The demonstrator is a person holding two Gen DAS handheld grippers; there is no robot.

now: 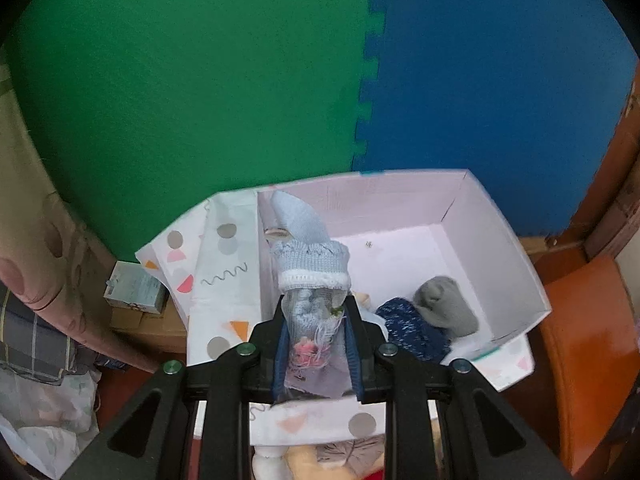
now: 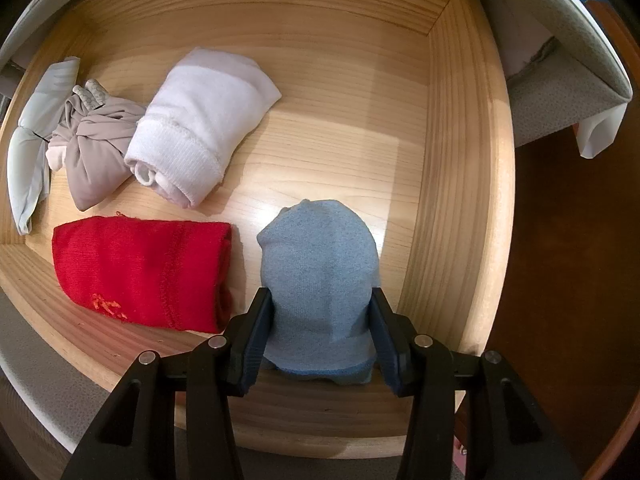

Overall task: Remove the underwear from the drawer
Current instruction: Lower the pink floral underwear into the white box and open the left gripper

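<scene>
In the left wrist view my left gripper [image 1: 316,308] is shut on a pale blue knitted garment with a white band [image 1: 310,264]; it hangs over the near left of a white cardboard box [image 1: 516,264]. A dark blue speckled bundle [image 1: 412,328] and a grey bundle [image 1: 444,308] lie inside the box. In the right wrist view my right gripper [image 2: 320,308] points down into the wooden drawer [image 2: 452,152], shut on a light blue folded bundle [image 2: 320,272]. A red bundle [image 2: 140,268], a white bundle [image 2: 196,124] and a beige knotted one [image 2: 96,140] lie on the drawer floor.
A green mat [image 1: 192,92] and a blue mat [image 1: 500,80] cover the floor beyond the box. A patterned lid or flap [image 1: 216,276] leans at the box's left, with a small carton [image 1: 134,288] beside it. An orange seat [image 1: 588,344] stands to the right. A pale grey cloth [image 2: 32,148] lines the drawer's left side.
</scene>
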